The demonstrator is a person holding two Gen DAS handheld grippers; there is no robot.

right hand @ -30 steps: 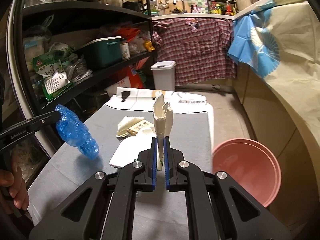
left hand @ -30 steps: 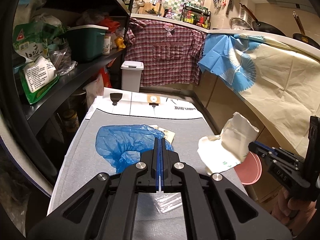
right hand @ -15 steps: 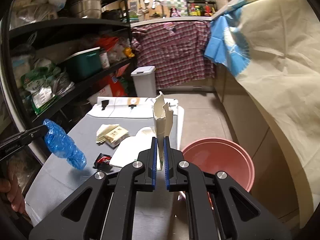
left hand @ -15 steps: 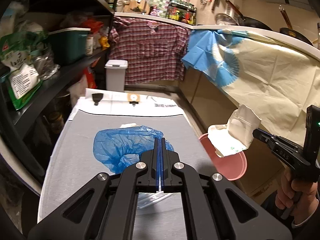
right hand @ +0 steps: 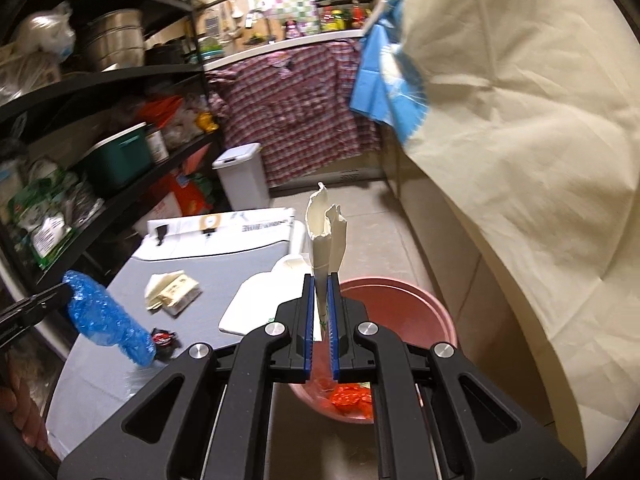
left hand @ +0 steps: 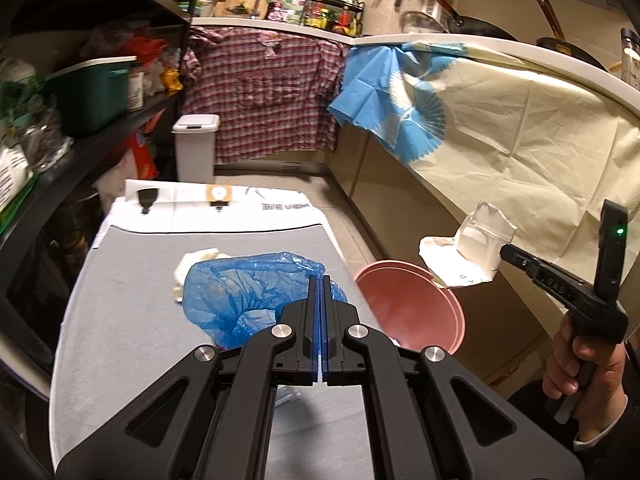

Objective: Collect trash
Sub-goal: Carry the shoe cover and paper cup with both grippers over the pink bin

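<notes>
Both hands had swung toward the pink basin (right hand: 400, 292) since a second ago, when it sat off at the edge of each view; now it lay directly beyond my right gripper (right hand: 321, 304). That claw was clamped nearly shut on a torn cream paper wrapper (right hand: 325, 232), which stood upright above the jaws with its loose lower flap hanging over the near rim of the basin. My left gripper (left hand: 321, 308) was pinched fully closed on a crumpled blue plastic bag (left hand: 248, 292), held over the grey table (left hand: 132, 320) just beside the basin. Red scraps (right hand: 352, 398) already lay in the basin's bottom. On the table, away from the basin, a folded paper packet (right hand: 172, 288) and a small dark wrapper (right hand: 162, 338) were left to collect. I judged the drop was the step in hand: I should carry each piece well past the rim before opening, since light paper and film can cling to the pads or drift outside.
</notes>
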